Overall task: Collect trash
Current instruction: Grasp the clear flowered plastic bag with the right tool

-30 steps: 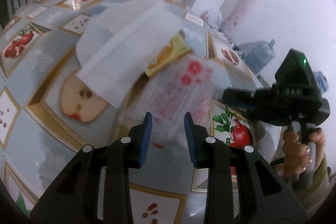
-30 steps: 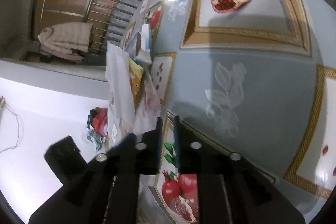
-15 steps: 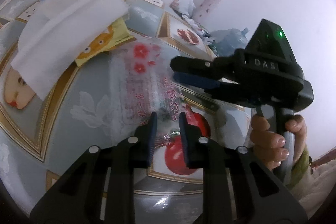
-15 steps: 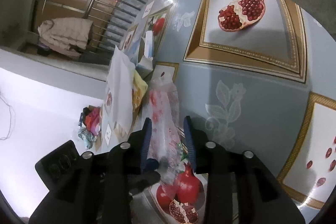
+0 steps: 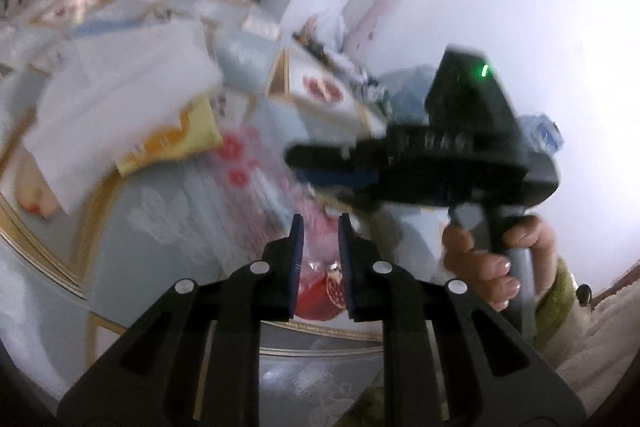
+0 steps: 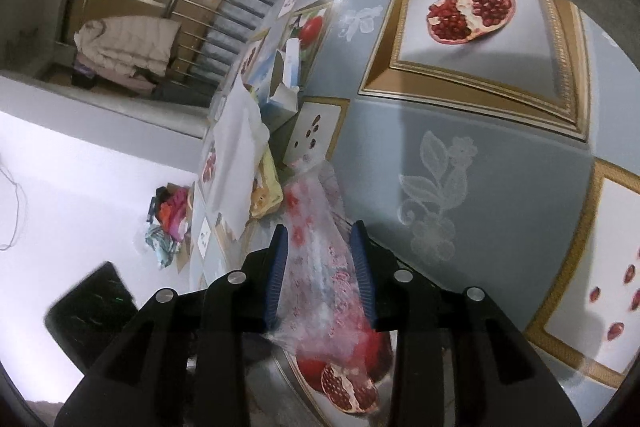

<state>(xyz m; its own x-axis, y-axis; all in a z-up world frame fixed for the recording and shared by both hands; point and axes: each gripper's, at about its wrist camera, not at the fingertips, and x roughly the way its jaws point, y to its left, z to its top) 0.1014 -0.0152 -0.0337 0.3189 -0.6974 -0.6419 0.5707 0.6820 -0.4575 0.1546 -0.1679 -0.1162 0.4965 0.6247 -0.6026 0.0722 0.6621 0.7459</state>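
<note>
Two grippers are showing, one in each hand. One clear plastic bag (image 6: pixel 320 267) with red flowers printed on it is lying on the table (image 6: pixel 500 195), and it is the trash here. The right gripper (image 6: pixel 322 247) is sitting over the bag with its jaws spread wide — one blue finger is on each side of the bag, and the bag is lying loose between them. The left gripper (image 5: pixel 320 223) is near the same bag (image 5: pixel 256 183) with its jaws close together but not touching; I cannot tell if they are pinching the plastic, because that view is blurry. In that view the right gripper (image 5: pixel 320 163) is being held by a hand (image 5: pixel 492 259) just past the left fingertips.

One yellow packet (image 6: pixel 266 187) is lying just beside the bag's far end. One big white sheet (image 6: pixel 236 155) is lying partly on top of the packet. One small open box (image 6: pixel 286 83) is standing further off, past the sheet.

All of these things are sitting near the table's left edge, by the white wall (image 6: pixel 100 187). To the right of the bag the table is wide and flat — only printed fruit pictures are on it. One metal railing (image 6: pixel 224 3) is running behind the far edge.
</note>
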